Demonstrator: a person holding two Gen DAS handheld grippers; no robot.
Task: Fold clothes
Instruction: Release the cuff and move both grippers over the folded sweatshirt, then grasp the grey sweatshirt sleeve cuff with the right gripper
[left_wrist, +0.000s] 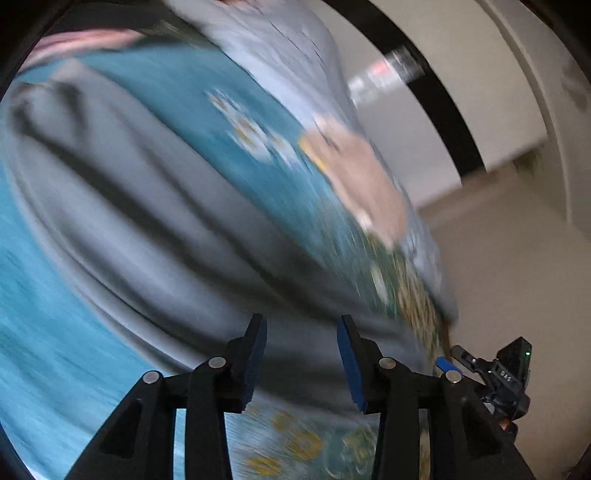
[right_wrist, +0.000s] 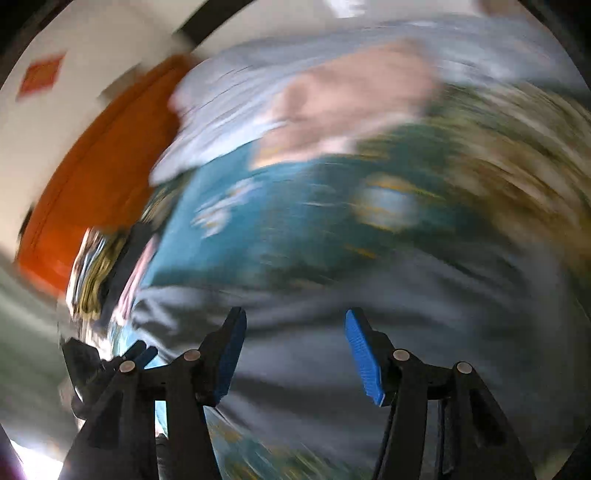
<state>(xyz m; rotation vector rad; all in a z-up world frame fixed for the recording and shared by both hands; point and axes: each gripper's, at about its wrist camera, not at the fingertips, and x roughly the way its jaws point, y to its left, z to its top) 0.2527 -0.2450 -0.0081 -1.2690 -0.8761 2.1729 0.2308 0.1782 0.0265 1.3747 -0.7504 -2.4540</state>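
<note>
Both views are badly smeared, so only the big shapes can be made out. In the left wrist view the left gripper (left_wrist: 302, 345) sits at the bottom centre with its blue-padded fingers (left_wrist: 255, 360) spread apart and nothing between them; a grey garment (left_wrist: 155, 206) runs in long folds from the upper left down behind the fingertips, lying on a teal flowered sheet (left_wrist: 258, 122). Whether the pads touch the cloth is too blurred to tell. At the lower right edge the right gripper (left_wrist: 448, 363) pokes into the frame.

In the right wrist view the right gripper (right_wrist: 293, 343) is likewise released, jaws wide, over the grey garment (right_wrist: 424, 314), which fills the lower middle and right. A pale blue cloth (right_wrist: 229, 99) lies at upper centre, and an orange surface (right_wrist: 99, 177) shows at left
</note>
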